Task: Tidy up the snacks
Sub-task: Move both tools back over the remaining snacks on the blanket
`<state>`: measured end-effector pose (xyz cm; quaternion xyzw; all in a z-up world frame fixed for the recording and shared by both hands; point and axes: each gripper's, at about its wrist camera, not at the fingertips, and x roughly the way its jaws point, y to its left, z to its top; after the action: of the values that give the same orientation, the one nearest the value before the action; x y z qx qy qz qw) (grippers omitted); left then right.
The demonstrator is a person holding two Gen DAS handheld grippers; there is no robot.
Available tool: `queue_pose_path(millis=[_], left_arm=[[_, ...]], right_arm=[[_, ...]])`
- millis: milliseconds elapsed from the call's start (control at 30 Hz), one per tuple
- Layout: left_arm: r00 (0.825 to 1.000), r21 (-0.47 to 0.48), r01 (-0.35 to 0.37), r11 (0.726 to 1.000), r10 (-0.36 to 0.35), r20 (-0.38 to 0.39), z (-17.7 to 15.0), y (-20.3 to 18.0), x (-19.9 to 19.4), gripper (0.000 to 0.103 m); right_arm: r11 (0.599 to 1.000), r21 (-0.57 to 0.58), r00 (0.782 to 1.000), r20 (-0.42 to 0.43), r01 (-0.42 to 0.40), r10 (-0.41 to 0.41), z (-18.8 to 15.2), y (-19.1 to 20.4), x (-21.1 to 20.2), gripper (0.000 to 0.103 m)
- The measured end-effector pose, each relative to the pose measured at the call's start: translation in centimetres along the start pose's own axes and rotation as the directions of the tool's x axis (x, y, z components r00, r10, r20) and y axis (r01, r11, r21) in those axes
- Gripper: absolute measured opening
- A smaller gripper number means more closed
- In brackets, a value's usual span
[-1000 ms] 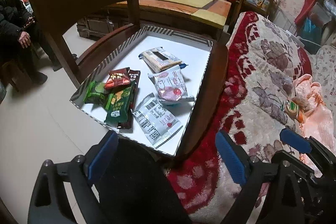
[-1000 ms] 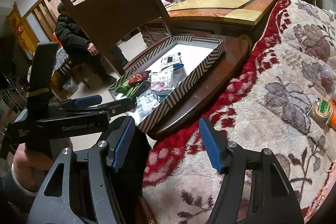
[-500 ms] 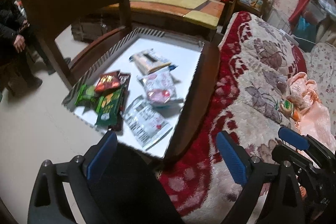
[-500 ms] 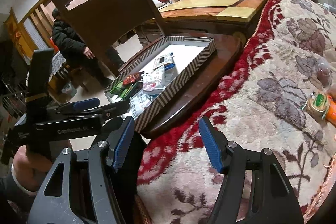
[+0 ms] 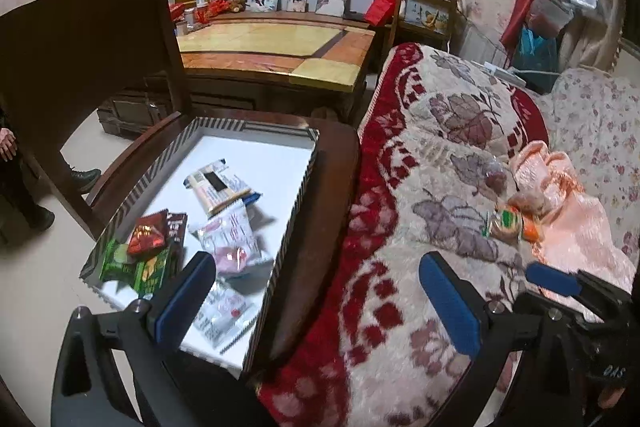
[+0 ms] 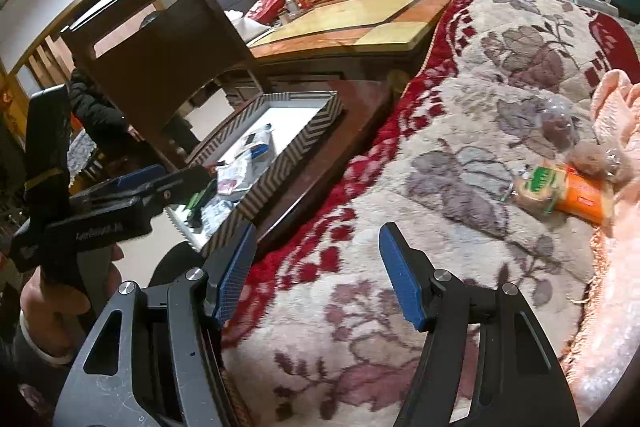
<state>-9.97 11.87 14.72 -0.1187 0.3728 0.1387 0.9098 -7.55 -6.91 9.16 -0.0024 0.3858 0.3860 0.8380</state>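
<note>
- Living room w/ TV on the far wall; a dark wooden surface sits against a bed covered by a flowered blanket.
- A striped tray on the surface holds most snacks: a beige packet mid-tray, a pink-white packet nearer, a red packet and green packets by the tray's near-left corner, and a white packet at the near edge.
- Loose snacks are on the blanket near a peach cloth: a green-label pack touching an orange pack, w/ two clear-wrapped brownish items just beyond.
- Left claw is wide open and empty, straddling the tray's right edge and the blanket.
- Right claw is also spread and empty, over the blanket, well short of the loose packs.
- Likely step: right claw reaches for the green-label pack to carry it to the tray.
- To do it well, approach low and square to the pack, w/ fingers either side of its short width. Close only once both pads clear the orange pack. The soft blanket gives, so press down slightly; the film may be slippery, so pinch firmly.
- Drop it in the bare far half of the tray, not on the pile.
</note>
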Motion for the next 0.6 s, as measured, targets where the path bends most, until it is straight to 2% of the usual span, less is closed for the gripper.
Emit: queue_pose_path(millis=[200,600], left_arm=[[0.999,0.018,-0.049,0.999,0.049,0.002,0.6,-0.3,1.3,0.103],[0.998,0.083,0.037,0.996,-0.032,-0.057,0.7,-3.8,4.0,0.103]], right_arm=[[0.999,0.005,0.999,-0.015,0.048,-0.048,-0.1,-1.3,-0.3,0.064],[0.989,0.047,0.990,-0.029,0.143,-0.141,-0.2,-4.8,-2.0,0.064]])
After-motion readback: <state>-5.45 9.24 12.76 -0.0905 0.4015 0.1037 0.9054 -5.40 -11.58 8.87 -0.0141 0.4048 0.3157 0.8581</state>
